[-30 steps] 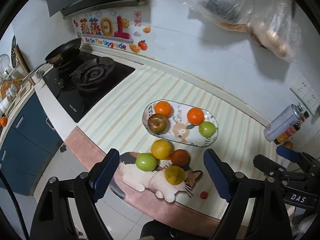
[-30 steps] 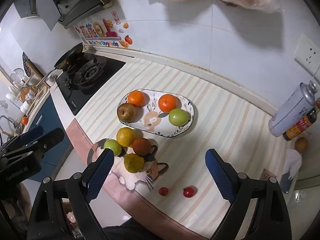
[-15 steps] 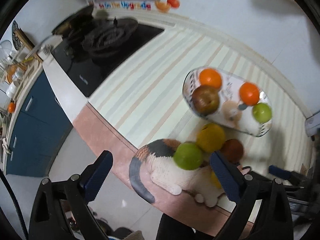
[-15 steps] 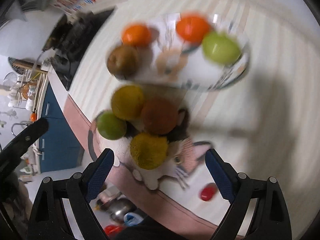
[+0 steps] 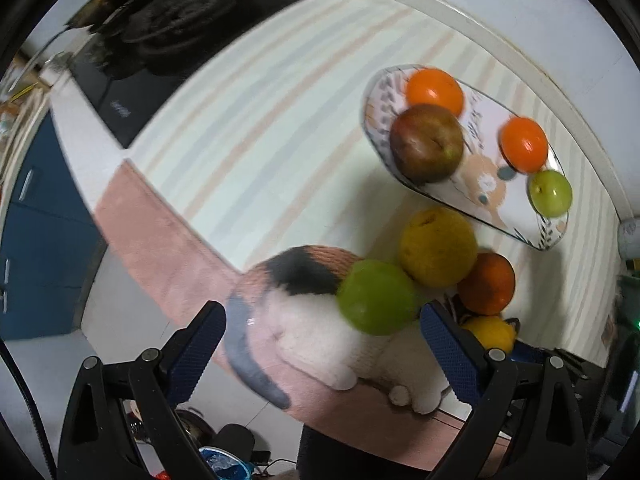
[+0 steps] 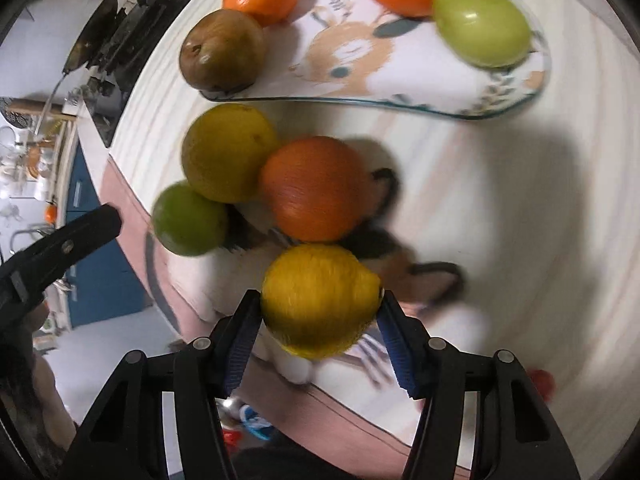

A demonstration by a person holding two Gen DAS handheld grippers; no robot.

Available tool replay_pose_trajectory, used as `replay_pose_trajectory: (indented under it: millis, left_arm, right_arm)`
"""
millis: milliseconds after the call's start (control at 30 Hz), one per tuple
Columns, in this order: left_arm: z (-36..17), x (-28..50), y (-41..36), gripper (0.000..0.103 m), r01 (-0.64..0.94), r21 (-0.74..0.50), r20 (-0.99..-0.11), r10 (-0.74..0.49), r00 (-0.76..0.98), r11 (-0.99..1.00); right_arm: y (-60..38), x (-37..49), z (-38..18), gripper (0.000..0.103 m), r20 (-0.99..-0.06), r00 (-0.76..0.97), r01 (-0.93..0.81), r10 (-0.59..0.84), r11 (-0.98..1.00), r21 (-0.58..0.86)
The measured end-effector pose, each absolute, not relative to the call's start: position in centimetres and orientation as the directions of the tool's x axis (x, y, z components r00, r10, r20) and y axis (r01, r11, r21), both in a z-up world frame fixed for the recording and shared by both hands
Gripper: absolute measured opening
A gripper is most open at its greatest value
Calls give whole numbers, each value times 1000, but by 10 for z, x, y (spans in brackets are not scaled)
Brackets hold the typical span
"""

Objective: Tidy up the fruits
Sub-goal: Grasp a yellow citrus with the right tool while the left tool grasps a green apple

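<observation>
Several loose fruits lie on a cat-shaped mat point(image 5: 316, 332) at the counter's front edge. My right gripper point(image 6: 318, 330) has its blue pads on both sides of a yellow lemon point(image 6: 320, 300). Behind it sit a dark orange point(image 6: 314, 188), a yellow citrus point(image 6: 228, 152) and a green apple point(image 6: 188, 218). My left gripper point(image 5: 320, 346) is open, just short of the green apple point(image 5: 376, 298). An oval plate point(image 5: 492, 204) holds two oranges, a brown apple point(image 5: 426, 148) and a green apple point(image 5: 550, 194).
A black gas stove point(image 5: 172, 32) stands at the far left of the striped counter. A small red tomato point(image 6: 540, 380) lies by the front edge at the right. Blue cabinets and floor lie below the edge.
Both grippers have dropped down close to the fruit pile. My right gripper's fingers have closed in from wide open onto the lemon. My left gripper has moved toward the green apple.
</observation>
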State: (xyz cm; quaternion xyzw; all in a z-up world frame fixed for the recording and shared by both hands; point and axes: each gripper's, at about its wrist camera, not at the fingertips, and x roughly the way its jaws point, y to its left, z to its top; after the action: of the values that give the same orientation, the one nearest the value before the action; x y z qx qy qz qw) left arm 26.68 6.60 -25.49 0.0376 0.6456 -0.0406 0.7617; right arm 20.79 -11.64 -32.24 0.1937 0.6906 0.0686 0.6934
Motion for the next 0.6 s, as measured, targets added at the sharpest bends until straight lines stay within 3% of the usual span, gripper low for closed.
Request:
replay_pose_trajectory:
  millis: [200,300,333,367,600]
  left_arm:
    - [-293,274,45,99,159,-56,-997,-65,52,986]
    - [-303,273,34,79,206,-46,-997,-57,48,977]
    - [-307,272,31,63,217,-50,-997,-60,42,975]
    - [-309,272,30,61,223,-32,-998,-44,46,974]
    - [-307,261,38,60,203,-50,-995,-65,70,978]
  right_arm:
    - [-129,204,-318,61,-946,40,181,321,929,322]
    - [-130,204,-319,61,-943,47,190,330,924,333]
    - [-127,206,-320,61,-943,49,192,329,923,332]
    - [-126,207,-320,61,-943,51,192,328,924,331]
    - [-140,203,-317,62,-934,51,219,354,908,356]
